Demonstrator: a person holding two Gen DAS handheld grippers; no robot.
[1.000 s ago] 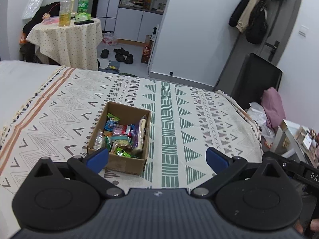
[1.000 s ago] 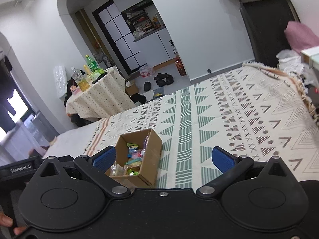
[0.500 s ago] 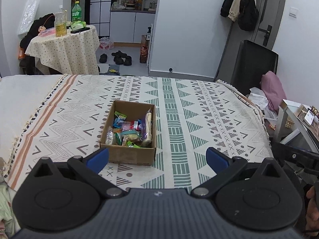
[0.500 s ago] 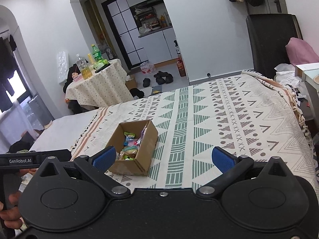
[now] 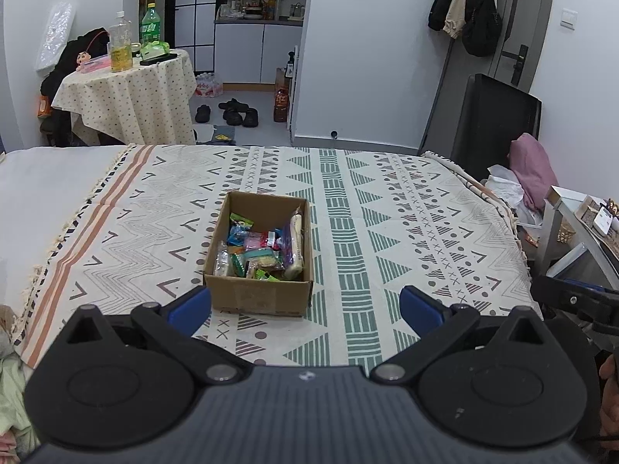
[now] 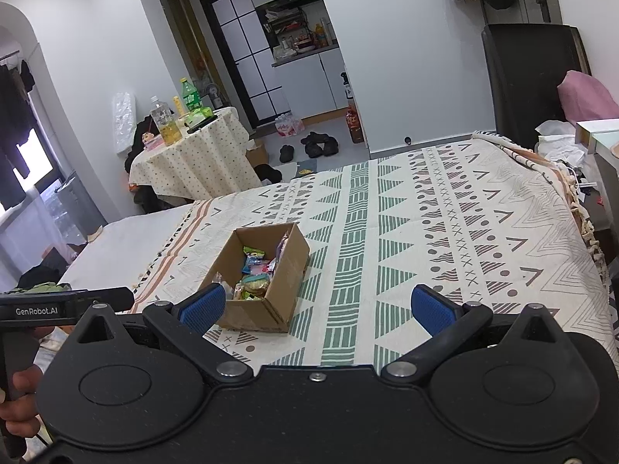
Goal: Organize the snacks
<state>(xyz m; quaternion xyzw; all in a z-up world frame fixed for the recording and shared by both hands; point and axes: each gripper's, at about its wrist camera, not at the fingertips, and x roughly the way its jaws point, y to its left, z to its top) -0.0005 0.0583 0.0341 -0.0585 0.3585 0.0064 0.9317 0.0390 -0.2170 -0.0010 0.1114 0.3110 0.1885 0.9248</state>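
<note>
Cardboard box [image 5: 258, 266]: sits open-topped on the bed [image 5: 406, 232], on the patterned blanket, toward the near edge and left of the green striped band; well in from the side edges.
Snacks [image 5: 263, 249]: small wrapped packets in mixed colours fill the bottom of the cardboard box; a long pale packet leans along its right inner wall. The print on the wrappers is too small to read.
Left gripper [image 5: 305, 307]: jaws spread wide, nothing between them. The cardboard box lies just ahead of it, closer to the left blue pad than to the right one, and apart from both.
Right gripper [image 6: 315, 307]: jaws spread wide and empty. In its view the cardboard box [image 6: 263, 274] lies ahead and to the left, its near corner just beyond the left blue pad, not touching it.
Writing: "GenRobot.AI" in white on the black body of the left gripper, seen at the left edge of the right wrist view.
Round counter [image 5: 127, 89]: beyond the far left corner of the bed, under a dotted cloth, carrying a green bottle [image 5: 150, 25] and a clear bottle [image 5: 120, 44] of yellow liquid; their labels cannot be read.
</note>
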